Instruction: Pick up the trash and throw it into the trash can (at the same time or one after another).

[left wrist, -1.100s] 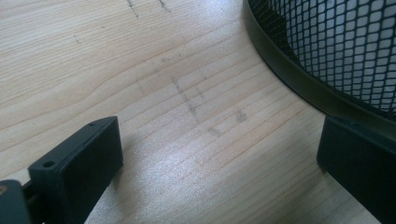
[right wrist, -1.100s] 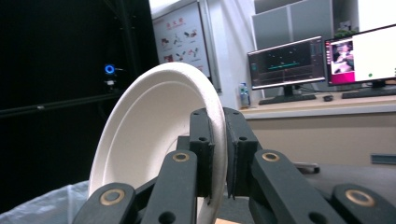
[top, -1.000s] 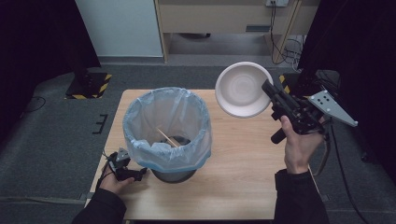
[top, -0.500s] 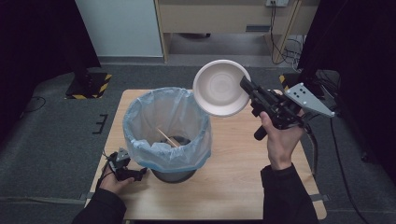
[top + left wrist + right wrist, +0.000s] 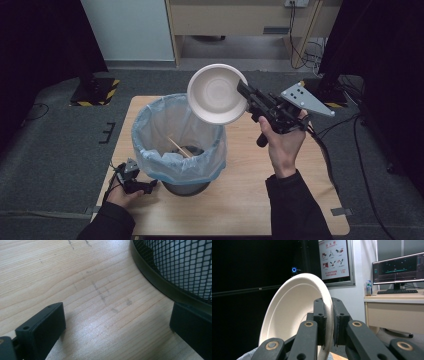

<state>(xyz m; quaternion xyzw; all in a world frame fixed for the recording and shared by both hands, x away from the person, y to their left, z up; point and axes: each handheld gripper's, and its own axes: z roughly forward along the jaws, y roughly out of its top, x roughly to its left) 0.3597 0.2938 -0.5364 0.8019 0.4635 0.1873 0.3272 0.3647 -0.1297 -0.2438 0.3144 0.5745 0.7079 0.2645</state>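
A white paper plate hangs in the air over the right rim of a mesh waste bin lined with a pale blue bag. My right gripper is shut on the plate's rim, the plate standing on edge between its pads. Inside the bin lie wooden chopsticks and dark waste. My left gripper rests on the table by the bin's lower left side. Its jaws stand wide apart on bare wood, the right one next to the bin's black mesh base.
The wooden table has bare room to the right of the bin and in front of it. A cabinet stands behind on the floor. A desk with a monitor is in the right gripper view.
My right gripper has carried the plate leftward from right of the bin to above its right rim. The left hand has stayed put.
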